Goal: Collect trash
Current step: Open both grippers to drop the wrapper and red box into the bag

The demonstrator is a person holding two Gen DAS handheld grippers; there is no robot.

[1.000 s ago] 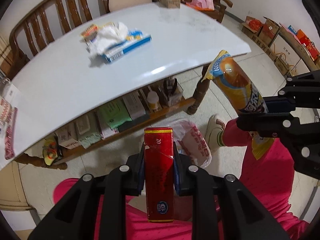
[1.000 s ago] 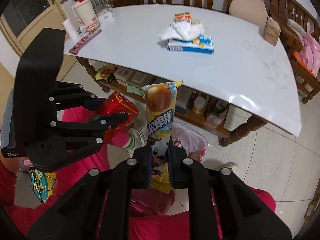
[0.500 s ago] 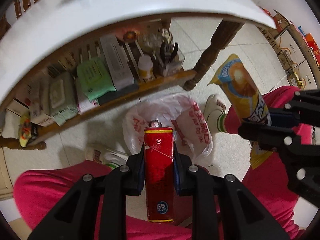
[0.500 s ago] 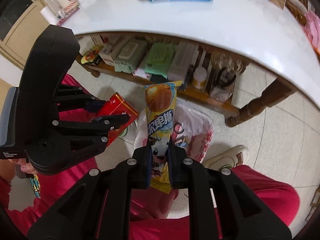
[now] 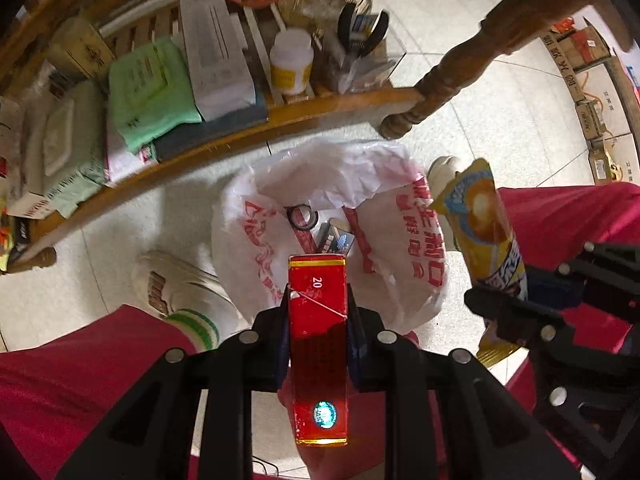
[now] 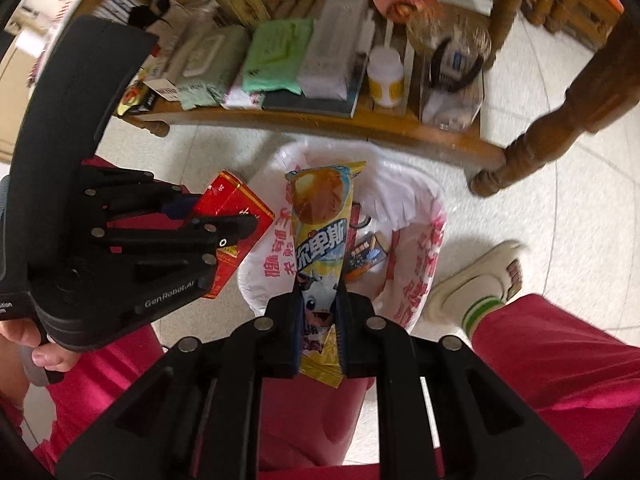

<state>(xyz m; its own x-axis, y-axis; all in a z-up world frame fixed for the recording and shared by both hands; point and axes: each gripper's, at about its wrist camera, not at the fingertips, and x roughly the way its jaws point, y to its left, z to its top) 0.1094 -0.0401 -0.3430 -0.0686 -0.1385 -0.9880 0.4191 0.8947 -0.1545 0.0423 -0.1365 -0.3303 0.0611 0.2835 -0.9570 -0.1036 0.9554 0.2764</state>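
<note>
We kept the left gripper (image 5: 318, 316) clenched on a red box (image 5: 318, 344), right gripper (image 6: 318, 312) clamped on a yellow wrapper (image 6: 320, 240), white bag (image 5: 340, 184) at twelve o'clock.

A home: tiled floor (image 5: 500, 128), cluttered wooden under-table shelf (image 5: 280, 116).

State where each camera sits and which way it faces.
Left wrist: on the left gripper, looking down at the plastic bag; jaws clamp the red box; red trouser legs show.
Right wrist: on the right gripper, looking down; jaws clamp the ice-cream wrapper; a thumb shows.
Shared: bag, both items, shelf.
</note>
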